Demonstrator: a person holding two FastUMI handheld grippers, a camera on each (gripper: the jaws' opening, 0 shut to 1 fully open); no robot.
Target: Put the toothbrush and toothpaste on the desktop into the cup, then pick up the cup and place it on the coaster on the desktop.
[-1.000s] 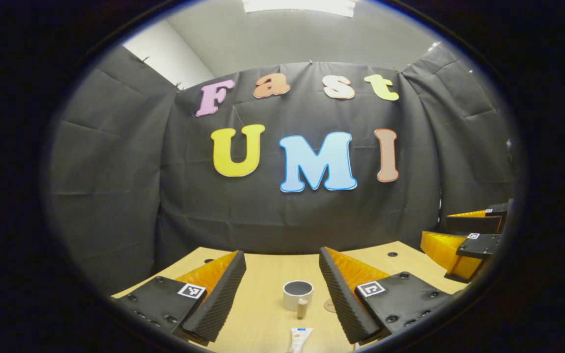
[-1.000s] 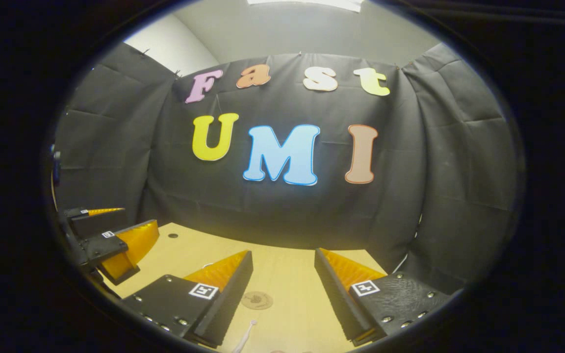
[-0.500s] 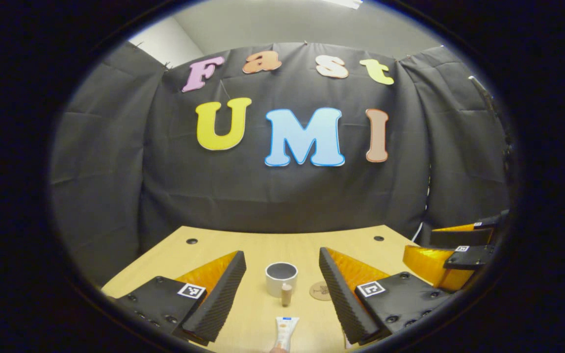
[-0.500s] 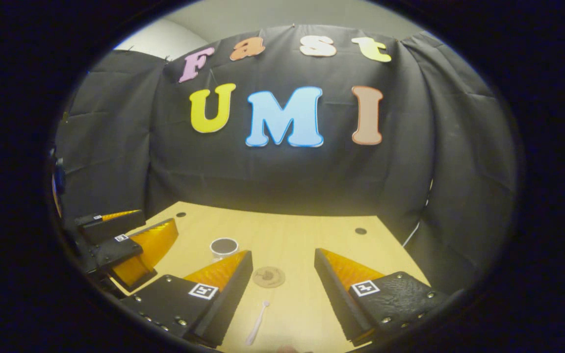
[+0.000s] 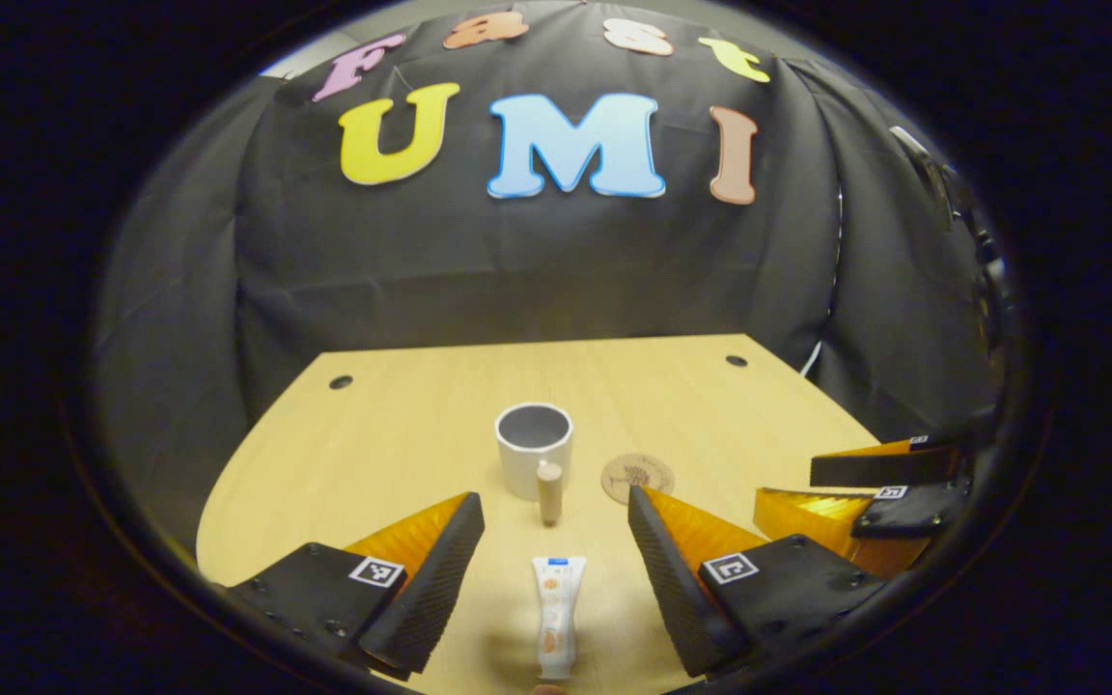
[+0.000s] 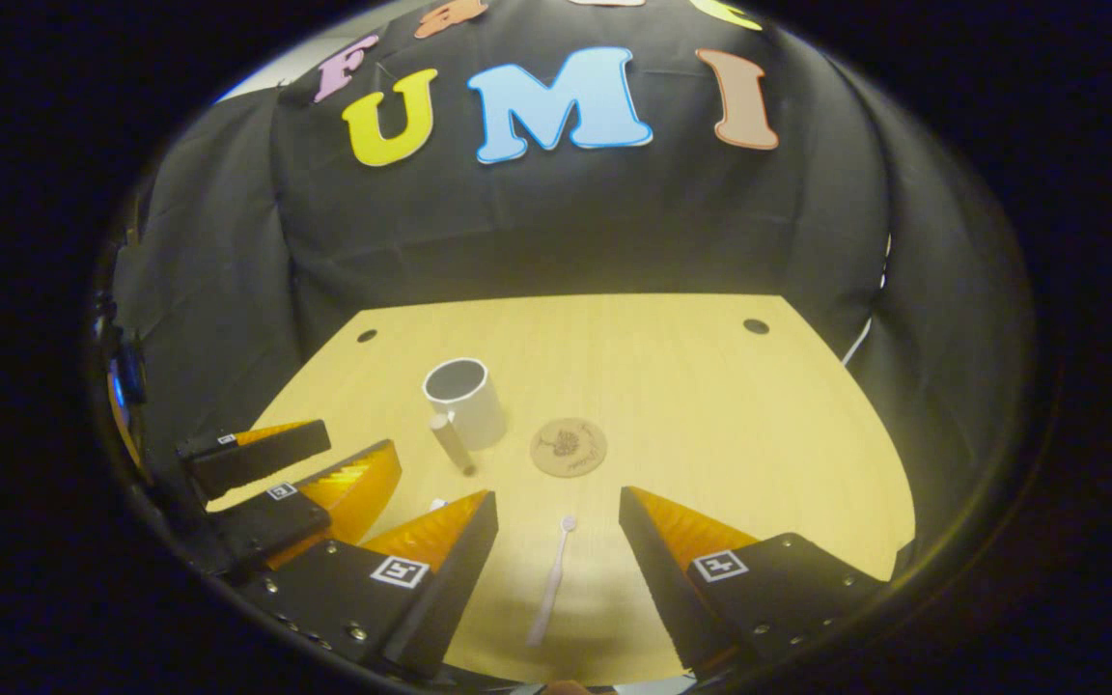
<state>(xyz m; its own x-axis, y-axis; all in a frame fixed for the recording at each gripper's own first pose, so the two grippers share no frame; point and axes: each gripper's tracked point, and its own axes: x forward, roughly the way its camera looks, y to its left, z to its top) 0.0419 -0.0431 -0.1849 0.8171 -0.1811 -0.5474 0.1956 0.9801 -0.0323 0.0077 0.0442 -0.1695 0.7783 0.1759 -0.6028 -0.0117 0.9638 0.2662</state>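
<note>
A white cup (image 5: 534,449) with a wooden handle stands upright mid-table, also seen as the cup (image 6: 465,402) in the right gripper view. A round cork coaster (image 5: 637,476) lies just to its right, the same coaster (image 6: 569,447) in the right gripper view. The toothpaste tube (image 5: 557,614) lies flat between the fingers of my open left gripper (image 5: 554,560), which hovers above it. A white toothbrush (image 6: 552,577) lies on the table between the fingers of my open right gripper (image 6: 556,558). Each gripper shows at the edge of the other's view, the right gripper (image 5: 879,483) and the left gripper (image 6: 300,478).
The light wooden table (image 6: 691,386) has two small dark holes near its back corners and a curved front edge. Black cloth walls close in behind and at both sides.
Both grippers have tilted downward and risen, so the table, cup, coaster, toothpaste and toothbrush have come fully into sight. The fingers stay equally wide apart.
</note>
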